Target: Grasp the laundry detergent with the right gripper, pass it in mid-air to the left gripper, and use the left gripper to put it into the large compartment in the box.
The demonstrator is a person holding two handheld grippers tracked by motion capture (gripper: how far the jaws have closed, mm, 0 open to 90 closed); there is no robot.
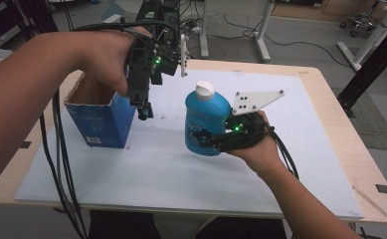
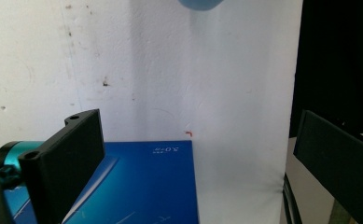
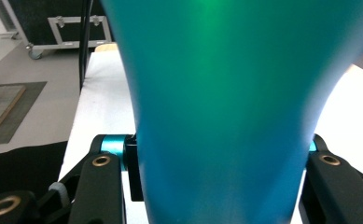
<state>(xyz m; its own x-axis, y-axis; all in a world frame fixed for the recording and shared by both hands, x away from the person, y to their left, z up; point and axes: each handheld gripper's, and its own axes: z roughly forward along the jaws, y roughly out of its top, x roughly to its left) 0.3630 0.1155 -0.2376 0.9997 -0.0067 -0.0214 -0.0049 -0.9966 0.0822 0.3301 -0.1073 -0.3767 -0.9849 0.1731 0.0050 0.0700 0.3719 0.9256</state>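
In the high view, the right hand-held gripper [image 1: 208, 139] is clamped on the lower body of a blue bottle [image 1: 206, 119] with a white cap, which stands upright near the middle of the counter [image 1: 300, 149]; whether its base touches the white mat cannot be told. The left hand-held gripper [image 1: 144, 112] points down just beside the right rim of an open blue box [image 1: 104, 122]; what the box contains cannot be seen. Open room lies to the front and right of the bottle.

In the left gripper view, the two black jaws stand wide apart with nothing between them, above the blue box [image 2: 142, 186] and the white mat.

In the right gripper view, the jaws press either side of the blue bottle [image 3: 226, 107].
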